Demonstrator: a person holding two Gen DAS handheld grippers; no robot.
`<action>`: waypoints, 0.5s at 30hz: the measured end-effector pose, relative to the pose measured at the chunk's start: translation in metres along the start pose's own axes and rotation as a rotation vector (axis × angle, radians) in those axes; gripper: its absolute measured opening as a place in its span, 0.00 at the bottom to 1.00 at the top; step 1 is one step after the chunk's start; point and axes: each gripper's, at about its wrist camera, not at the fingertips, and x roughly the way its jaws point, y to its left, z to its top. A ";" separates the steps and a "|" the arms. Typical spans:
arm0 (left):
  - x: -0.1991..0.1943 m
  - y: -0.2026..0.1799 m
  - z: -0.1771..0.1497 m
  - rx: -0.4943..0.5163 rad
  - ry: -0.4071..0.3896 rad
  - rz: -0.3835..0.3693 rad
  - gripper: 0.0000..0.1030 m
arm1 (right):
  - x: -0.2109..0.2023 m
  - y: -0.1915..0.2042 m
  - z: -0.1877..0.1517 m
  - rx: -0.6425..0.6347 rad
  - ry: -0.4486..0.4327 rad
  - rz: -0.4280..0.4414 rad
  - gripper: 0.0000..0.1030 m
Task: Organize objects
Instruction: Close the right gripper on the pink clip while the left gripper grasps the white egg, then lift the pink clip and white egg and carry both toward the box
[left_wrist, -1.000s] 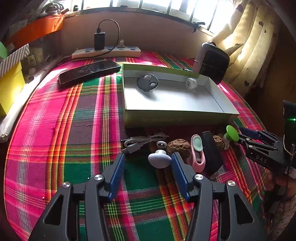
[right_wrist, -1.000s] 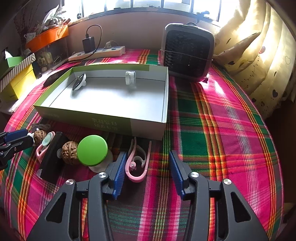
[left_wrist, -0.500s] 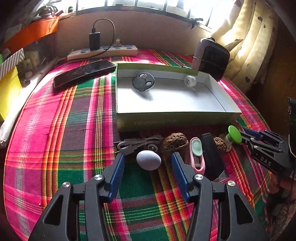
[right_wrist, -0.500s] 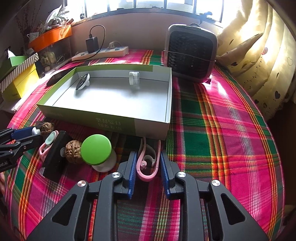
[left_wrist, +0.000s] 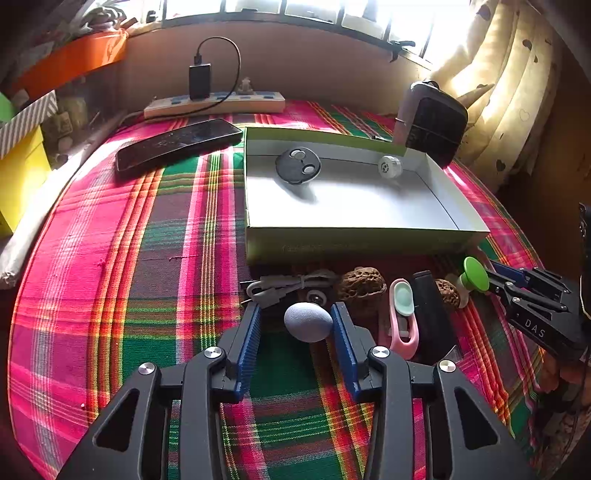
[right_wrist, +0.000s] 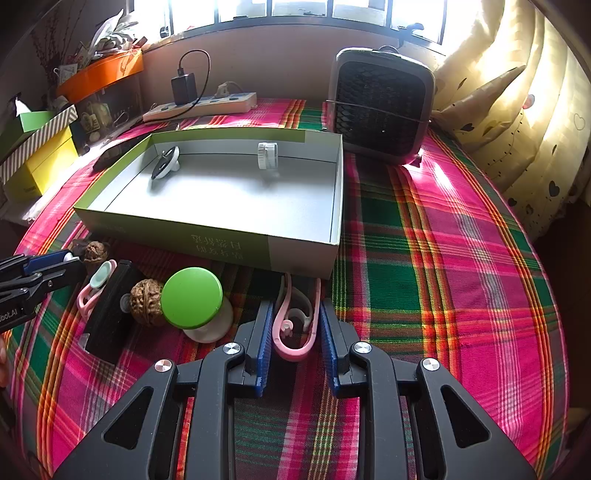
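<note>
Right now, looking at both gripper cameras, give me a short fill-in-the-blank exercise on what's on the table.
1. The pads of the right gripper press on a ____ earhook.
2. The grey egg lies between the left gripper's ____ pads.
3. The tray holds ____ items.
4. The mushroom-shaped toy has a ____ cap.

Missing words: pink; blue; two; green

Box wall (right_wrist: 173, 230) just beyond clutter
</note>
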 end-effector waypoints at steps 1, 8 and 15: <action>0.000 0.001 0.000 -0.004 0.000 -0.002 0.35 | 0.000 0.000 0.000 0.000 0.000 -0.001 0.24; 0.000 0.004 0.000 -0.018 -0.004 0.007 0.22 | 0.000 0.000 0.000 0.000 0.000 0.000 0.25; -0.001 0.005 -0.001 -0.019 -0.005 0.012 0.19 | 0.000 0.000 0.000 -0.001 0.000 -0.001 0.24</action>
